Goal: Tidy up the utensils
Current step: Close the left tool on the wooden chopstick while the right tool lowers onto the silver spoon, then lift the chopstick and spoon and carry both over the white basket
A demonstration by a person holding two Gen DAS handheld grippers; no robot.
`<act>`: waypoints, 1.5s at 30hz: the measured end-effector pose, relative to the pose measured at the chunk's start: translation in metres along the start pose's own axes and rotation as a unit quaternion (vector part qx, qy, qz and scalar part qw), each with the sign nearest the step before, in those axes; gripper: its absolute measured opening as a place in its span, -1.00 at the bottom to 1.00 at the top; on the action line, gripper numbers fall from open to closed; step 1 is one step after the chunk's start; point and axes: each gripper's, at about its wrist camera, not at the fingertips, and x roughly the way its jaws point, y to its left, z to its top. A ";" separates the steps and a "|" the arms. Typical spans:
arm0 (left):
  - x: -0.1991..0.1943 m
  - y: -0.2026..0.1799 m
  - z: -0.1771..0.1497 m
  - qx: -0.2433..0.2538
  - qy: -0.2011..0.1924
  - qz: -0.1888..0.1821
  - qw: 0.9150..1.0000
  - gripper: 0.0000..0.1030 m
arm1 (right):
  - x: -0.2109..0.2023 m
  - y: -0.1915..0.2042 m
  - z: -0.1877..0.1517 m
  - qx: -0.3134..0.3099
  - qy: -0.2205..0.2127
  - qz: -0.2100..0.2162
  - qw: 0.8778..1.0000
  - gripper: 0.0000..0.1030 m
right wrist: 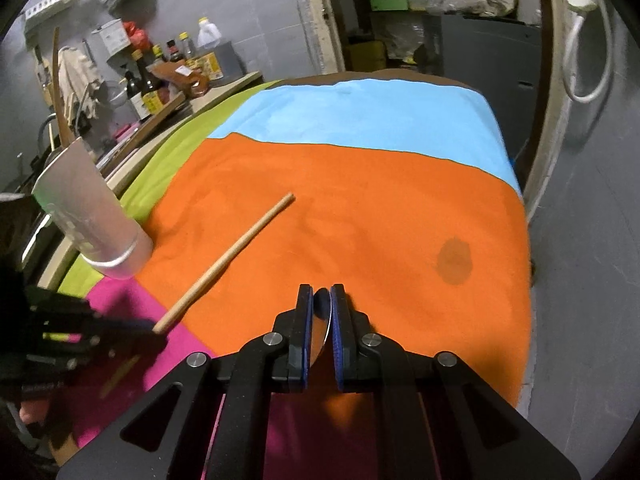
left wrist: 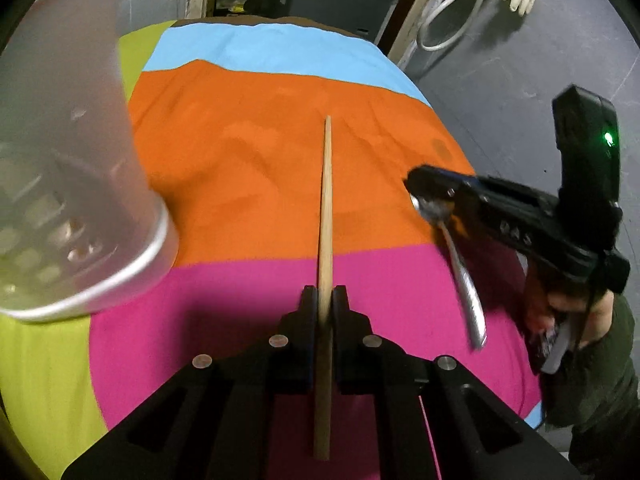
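Right now I see the desk [left wrist: 260, 152] under its striped cloth [right wrist: 360, 208] of blue, orange, pink and green stretching ahead of both tools. Forward and to the left of my left hand-held gripper [left wrist: 325, 296] stands the translucent white utensil cup [left wrist: 72, 168], perforated near its base, leaning in the fisheye; from the right wrist view the same cup [right wrist: 92, 224] sits far left of my right hand-held gripper [right wrist: 321, 300], near where the green and orange stripes meet.

My left hand-held gripper is clenched on the wooden chopstick [left wrist: 326, 216]. Its long axis runs straight along the fingers, the thin end pointing forward over the orange stripe, the thicker end passing back between the jaws towards the camera. In the right wrist view the chopstick [right wrist: 228, 260] slants from the left tool up and to the right.

My right hand-held gripper is clamped on the metal spoon [left wrist: 452, 240] at its bowl, seen in the left wrist view off to the right. The handle hangs down and back, over the pink stripe. Between the blue pads [right wrist: 306, 328] only the edge of the bowl [right wrist: 322, 320] shows. The right tool tilts nose-down towards the desk, gripped by a hand [left wrist: 568, 300] at the right edge.
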 end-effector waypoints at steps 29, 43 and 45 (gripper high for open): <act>0.027 -0.004 0.042 0.066 -0.012 0.032 0.997 -0.48 | -0.007 0.023 -0.024 -0.015 0.008 -0.098 0.995 -0.14; 0.022 -0.006 0.039 0.048 -0.033 0.014 0.998 -0.92 | -0.012 0.017 -0.021 0.002 -0.011 -0.074 0.997 -0.35; 0.010 -0.007 0.032 0.047 -0.061 -0.004 0.997 -0.92 | -0.021 0.024 -0.023 -0.009 -0.033 -0.072 0.997 -0.35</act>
